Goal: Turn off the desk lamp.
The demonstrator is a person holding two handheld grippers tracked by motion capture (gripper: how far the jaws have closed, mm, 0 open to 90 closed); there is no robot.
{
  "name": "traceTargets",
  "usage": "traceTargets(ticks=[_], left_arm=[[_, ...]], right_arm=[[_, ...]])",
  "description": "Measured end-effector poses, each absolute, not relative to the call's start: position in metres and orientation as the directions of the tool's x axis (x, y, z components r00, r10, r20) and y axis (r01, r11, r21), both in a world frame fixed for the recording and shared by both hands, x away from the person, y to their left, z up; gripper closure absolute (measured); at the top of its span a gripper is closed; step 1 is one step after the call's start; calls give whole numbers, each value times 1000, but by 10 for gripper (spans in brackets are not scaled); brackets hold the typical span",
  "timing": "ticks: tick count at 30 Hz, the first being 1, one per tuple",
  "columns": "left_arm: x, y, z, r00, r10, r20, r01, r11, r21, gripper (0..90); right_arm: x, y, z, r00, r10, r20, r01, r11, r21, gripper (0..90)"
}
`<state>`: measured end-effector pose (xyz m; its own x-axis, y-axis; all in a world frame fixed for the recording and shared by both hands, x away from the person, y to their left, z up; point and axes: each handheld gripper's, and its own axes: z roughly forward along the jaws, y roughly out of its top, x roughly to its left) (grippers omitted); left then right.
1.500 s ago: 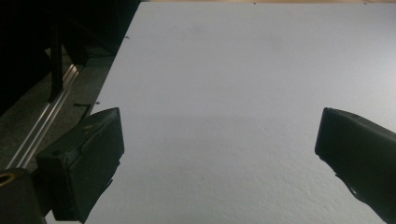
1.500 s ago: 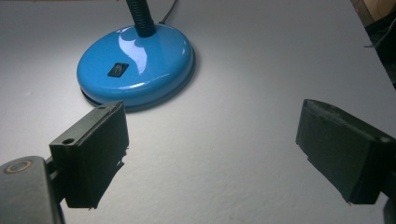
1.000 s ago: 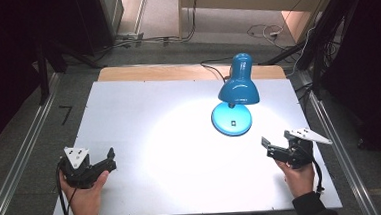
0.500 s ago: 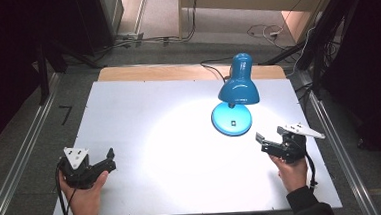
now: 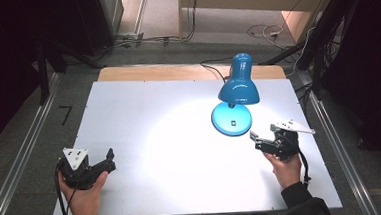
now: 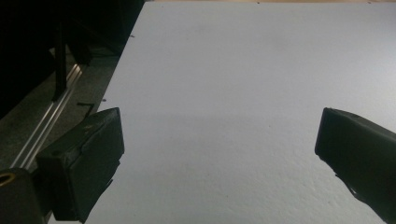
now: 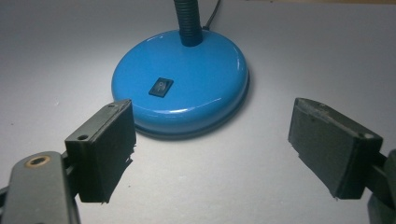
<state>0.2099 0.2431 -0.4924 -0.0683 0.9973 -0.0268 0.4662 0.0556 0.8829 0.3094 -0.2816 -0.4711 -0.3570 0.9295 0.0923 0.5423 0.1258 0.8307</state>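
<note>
Your right gripper, jaws spread and empty, sits just near-right of the blue lamp on the counter's far right, while your left gripper, also spread, waits well apart.

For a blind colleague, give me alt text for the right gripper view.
A blue lamp base with a small black switch sits on a white table, just ahead of the open right gripper. The lamp's ribbed neck rises from the base's far side.
</note>
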Motion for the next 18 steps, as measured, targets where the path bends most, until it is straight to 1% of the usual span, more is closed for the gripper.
traceTargets(ticks=[11,18], left_arm=[[209,243,-493,-67,997,-35,464,62,884,18],[209,243,-493,-65,997,-35,464,62,884,18]], right_arm=[[317,-272,-471,-359,929,88,535,128,835,234],[319,-270,-473,-358,931,76,531,136,837,321]])
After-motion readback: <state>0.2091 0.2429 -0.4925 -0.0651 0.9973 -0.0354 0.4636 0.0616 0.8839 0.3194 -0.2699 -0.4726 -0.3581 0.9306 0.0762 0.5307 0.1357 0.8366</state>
